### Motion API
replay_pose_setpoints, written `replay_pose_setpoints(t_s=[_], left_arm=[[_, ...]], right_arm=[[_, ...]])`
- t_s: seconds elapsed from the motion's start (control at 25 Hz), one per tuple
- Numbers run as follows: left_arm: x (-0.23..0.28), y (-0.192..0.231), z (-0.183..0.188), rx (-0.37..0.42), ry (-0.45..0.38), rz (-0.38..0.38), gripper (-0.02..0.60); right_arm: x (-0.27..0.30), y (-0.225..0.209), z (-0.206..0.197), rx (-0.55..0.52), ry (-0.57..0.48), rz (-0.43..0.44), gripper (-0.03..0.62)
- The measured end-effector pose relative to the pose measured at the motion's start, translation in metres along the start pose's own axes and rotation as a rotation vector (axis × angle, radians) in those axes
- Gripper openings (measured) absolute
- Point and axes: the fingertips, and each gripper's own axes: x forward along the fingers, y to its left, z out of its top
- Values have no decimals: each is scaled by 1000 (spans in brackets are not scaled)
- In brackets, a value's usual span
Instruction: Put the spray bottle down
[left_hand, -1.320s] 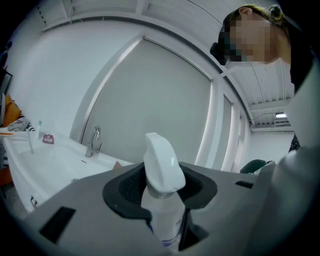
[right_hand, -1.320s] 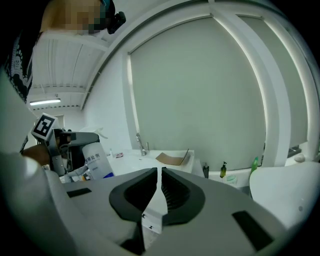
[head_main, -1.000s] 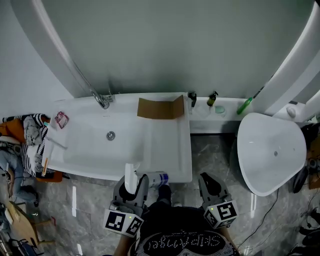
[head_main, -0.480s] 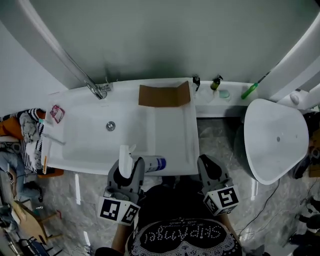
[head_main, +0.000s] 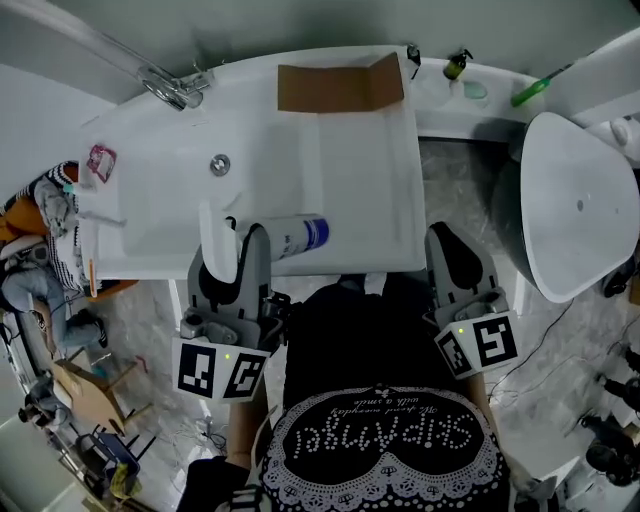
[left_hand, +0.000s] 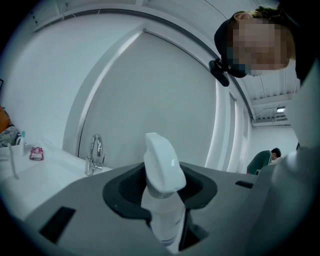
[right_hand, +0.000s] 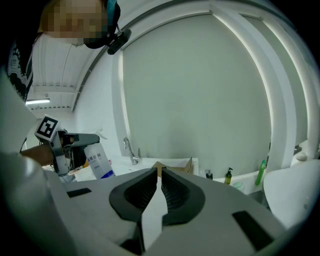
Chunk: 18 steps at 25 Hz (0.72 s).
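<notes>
Over sink (head_main: 160, 190) | spray bottle (head_main: 296, 237) carried farther in | left gripper (head_main: 233, 242) clamped

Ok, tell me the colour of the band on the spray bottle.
Blue, at the base of the spray bottle; clearest in head view.

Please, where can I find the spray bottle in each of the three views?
Head view: spray bottle left of centre, lying across the left gripper.
Left gripper view: spray bottle bottom centre, between the jaws.
Right gripper view: spray bottle at far left.
Shared landmark: faucet.
</notes>
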Motion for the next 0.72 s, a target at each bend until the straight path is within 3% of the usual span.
replay_pose_setpoints(t_s=[0.48,0.72], left_arm=[[-2,18,7,-4,-34,38,156],[16,10,21,60,-61,-23,156]], right_arm=[[17,4,1,-12,-14,15,40],[21,8,4,-20,-30,6,40]])
